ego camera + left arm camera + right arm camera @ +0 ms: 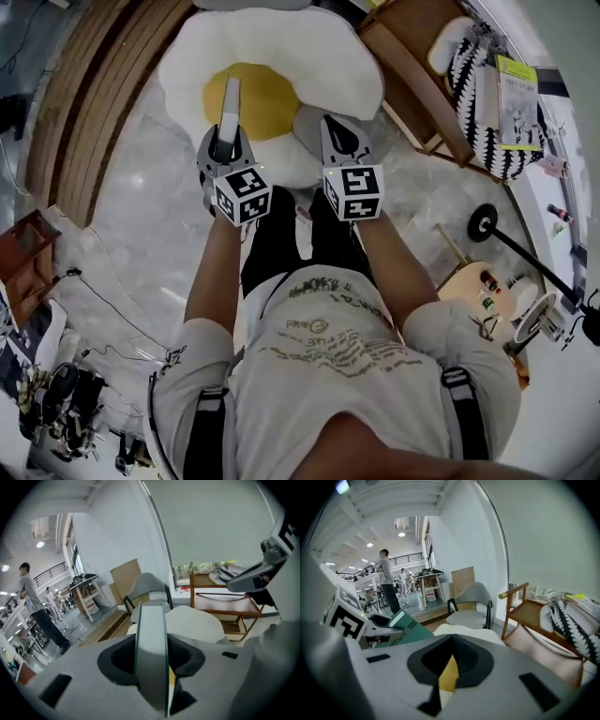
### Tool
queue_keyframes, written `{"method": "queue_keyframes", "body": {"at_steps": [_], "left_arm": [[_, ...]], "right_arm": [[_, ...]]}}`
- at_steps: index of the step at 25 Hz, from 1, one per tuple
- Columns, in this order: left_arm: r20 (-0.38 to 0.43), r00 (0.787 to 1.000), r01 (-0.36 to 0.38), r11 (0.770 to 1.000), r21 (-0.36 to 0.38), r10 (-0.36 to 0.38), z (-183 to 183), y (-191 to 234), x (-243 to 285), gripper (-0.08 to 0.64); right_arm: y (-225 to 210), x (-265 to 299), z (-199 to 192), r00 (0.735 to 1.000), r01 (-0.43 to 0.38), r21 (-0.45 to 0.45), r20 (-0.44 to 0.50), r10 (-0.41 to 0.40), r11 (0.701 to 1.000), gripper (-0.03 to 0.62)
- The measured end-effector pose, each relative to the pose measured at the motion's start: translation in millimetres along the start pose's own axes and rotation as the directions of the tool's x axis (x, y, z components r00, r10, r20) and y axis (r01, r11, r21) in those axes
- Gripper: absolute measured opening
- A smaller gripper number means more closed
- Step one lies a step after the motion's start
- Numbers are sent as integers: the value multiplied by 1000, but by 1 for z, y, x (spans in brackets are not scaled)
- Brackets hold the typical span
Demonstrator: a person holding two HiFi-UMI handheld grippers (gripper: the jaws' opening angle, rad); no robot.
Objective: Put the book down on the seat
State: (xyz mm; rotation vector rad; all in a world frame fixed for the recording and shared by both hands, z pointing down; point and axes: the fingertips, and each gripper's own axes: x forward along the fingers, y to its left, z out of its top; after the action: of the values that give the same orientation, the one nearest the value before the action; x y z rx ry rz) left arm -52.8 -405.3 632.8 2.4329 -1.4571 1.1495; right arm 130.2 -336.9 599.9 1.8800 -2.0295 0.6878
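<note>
My left gripper (226,141) is shut on a thin book (230,110), held upright and edge-on, spine toward me. It hangs over the yellow middle (270,101) of a white, fried-egg-shaped seat cushion (319,58). In the left gripper view the black pads press both covers of the book (151,639), with the cushion (199,623) beyond. My right gripper (337,141) is beside it over the cushion's front edge, shut on nothing. In the right gripper view its jaws (453,637) meet at the tip, and the book's green cover (407,627) shows at the left.
A wooden armchair (417,70) with a black-and-white patterned cushion (480,89) stands at the right. Wooden steps (89,103) run along the left. A black stand's base (484,223) is on the floor at the right. A grey chair (471,605) and people (387,579) are farther off.
</note>
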Motion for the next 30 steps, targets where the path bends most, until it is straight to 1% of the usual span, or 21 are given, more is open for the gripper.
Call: {"method": "queue_keyframes", "body": {"at_steps": [2,4,6,9,10,11,12,13,14,16,17,18,19,20,22,25,26,27,28,30], "left_arm": [[-5,1000,11,996,90,-11,-16,-9,17,175],[15,1000,14,979,205,-18,-25,-15,35,175],[54,998,9,943,332,-28,-29,-20,52,175],[110,993,-9,875,484,-50,-34,-35,79,175],[123,990,-14,846,534,-61,-39,-42,87,175],[135,988,-19,811,584,-74,-45,-50,97,175],[149,985,-27,772,636,-88,-52,-58,107,175],[163,981,-39,725,688,-102,-58,-66,117,175],[178,977,-57,668,742,-114,-66,-74,126,175],[210,969,-110,530,841,-132,-82,-90,142,175],[227,964,-138,466,874,-140,-89,-98,150,175],[240,959,-159,415,896,-150,-95,-105,157,175],[246,956,-170,376,911,-163,-103,-113,164,175],[246,953,-174,345,923,-178,-113,-120,171,175],[239,950,-173,296,939,-202,-133,-135,188,175],[231,953,-188,214,958,-196,-152,-146,216,175],[226,956,-189,194,963,-190,-158,-148,224,176],[218,959,-185,182,966,-182,-164,-148,233,176],[208,962,-177,177,968,-175,-170,-148,241,175],[188,969,-158,181,971,-163,-182,-147,254,175]], "right_arm": [[-4,4,-23,999,16,22,-34,-15,1000,26],[-6,7,-43,997,35,26,-67,-33,999,26],[-6,12,-61,994,55,6,-100,-54,998,26],[-8,22,-87,988,76,-13,-133,-77,997,26],[-10,25,-96,987,81,-12,-140,-82,997,26],[-11,28,-104,986,86,-10,-145,-86,996,26],[-12,32,-112,985,89,-6,-147,-89,996,26],[-13,36,-120,985,90,-2,-149,-90,996,26],[-13,41,-128,985,90,2,-151,-89,996,26],[-12,49,-144,984,87,2,-158,-85,996,26],[-11,53,-150,983,82,0,-162,-81,997,26],[-9,58,-155,984,75,-3,-163,-75,997,26],[-7,62,-160,984,65,-7,-164,-65,998,26],[-4,65,-165,985,53,-13,-165,-55,998,26],[-2,73,-180,984,35,-31,-172,-40,999,26],[-7,87,-203,981,35,-33,-188,-41,999,26],[-8,91,-209,981,39,-31,-191,-45,999,26],[-10,96,-214,980,43,-30,-194,-48,999,26],[-11,100,-220,979,46,-29,-198,-51,999,26],[-13,105,-233,975,52,-20,-216,-55,998,26]]}}
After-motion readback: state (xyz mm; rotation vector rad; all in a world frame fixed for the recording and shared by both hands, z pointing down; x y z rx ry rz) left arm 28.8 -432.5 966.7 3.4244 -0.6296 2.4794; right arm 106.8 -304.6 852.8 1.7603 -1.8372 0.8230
